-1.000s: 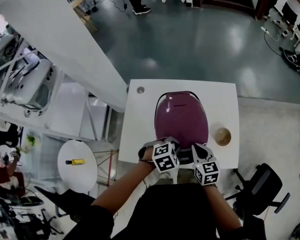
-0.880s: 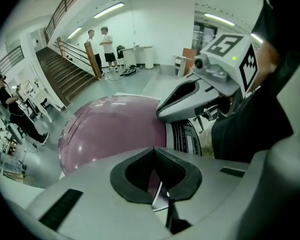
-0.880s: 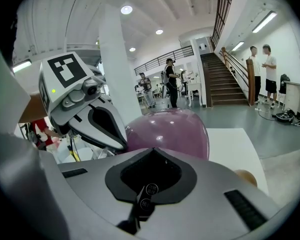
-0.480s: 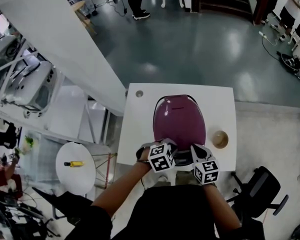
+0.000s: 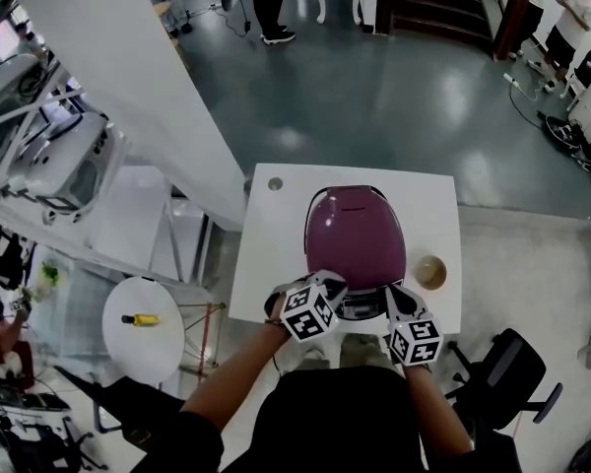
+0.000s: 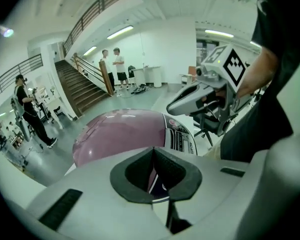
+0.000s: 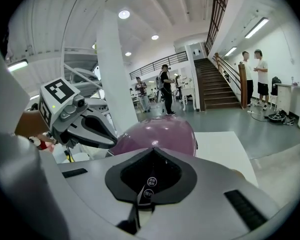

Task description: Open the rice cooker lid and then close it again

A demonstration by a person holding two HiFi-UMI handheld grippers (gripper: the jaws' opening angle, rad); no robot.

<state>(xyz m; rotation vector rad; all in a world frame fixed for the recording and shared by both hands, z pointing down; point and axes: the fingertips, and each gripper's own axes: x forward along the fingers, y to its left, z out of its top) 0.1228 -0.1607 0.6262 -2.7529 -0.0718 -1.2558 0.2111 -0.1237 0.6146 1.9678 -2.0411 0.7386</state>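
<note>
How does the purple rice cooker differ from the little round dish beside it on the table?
The rice cooker is glossy purple; the dish is tan. The rice cooker is far bigger than the dish. The rice cooker is closed on top; the dish is open. Both stand on the white table, not touching.

From the head view I can't see the front edge of the rice cooker (image 5: pixel 355 230): the left gripper (image 5: pixel 327 289) and right gripper (image 5: pixel 394 299) cover it, and I can't tell whether their tips touch it. In both gripper views each gripper's own body blocks the cooker's lower half. The panel print (image 6: pixel 182 140) is too small to read. I can't identify the round thing (image 5: pixel 431 271) beside the cooker.
</note>
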